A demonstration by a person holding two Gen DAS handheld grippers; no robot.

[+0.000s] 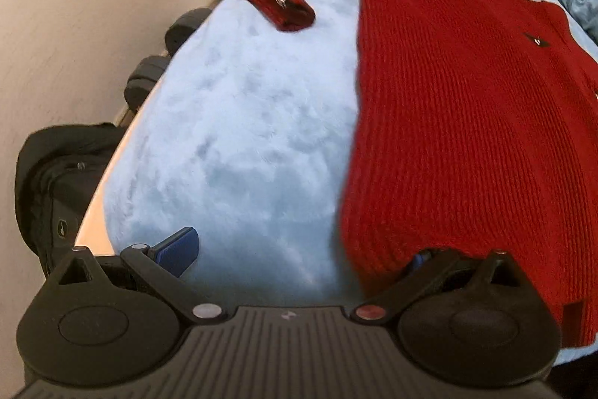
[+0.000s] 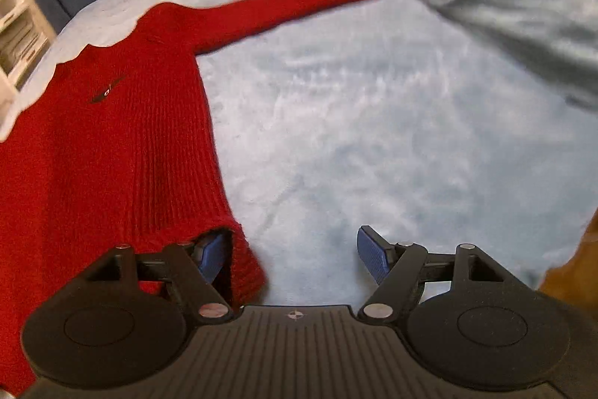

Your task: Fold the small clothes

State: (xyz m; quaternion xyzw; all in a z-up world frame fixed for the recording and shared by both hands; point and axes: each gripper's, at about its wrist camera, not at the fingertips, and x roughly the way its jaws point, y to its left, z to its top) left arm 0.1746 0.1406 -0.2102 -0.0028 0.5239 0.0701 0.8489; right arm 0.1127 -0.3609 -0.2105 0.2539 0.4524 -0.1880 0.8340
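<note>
From the left wrist, the red ribbed knit sweater [image 1: 467, 122] lies flat on the pale blue fluffy blanket [image 1: 239, 137], its body running away from the camera, hem nearest, neckline far. One sleeve bends back at the far left, its studded cuff [image 1: 287, 6] resting on the blanket. The left gripper [image 1: 299, 249] stands apart: its left pad over bare blanket, its right pad at the sweater's near hem corner, clamping nothing.

From the right wrist, the sweater fills the left side; its other sleeve [image 2: 299, 6] stretches up and right toward a grey-blue garment [image 2: 504, 6]. The right gripper [image 2: 295, 257] is spread wide, its left pad tucked at the opposite hem corner, its right pad over blanket. Each gripper sits nearest its own hem corner, so a fold would likely run hem-to-neck.
</note>
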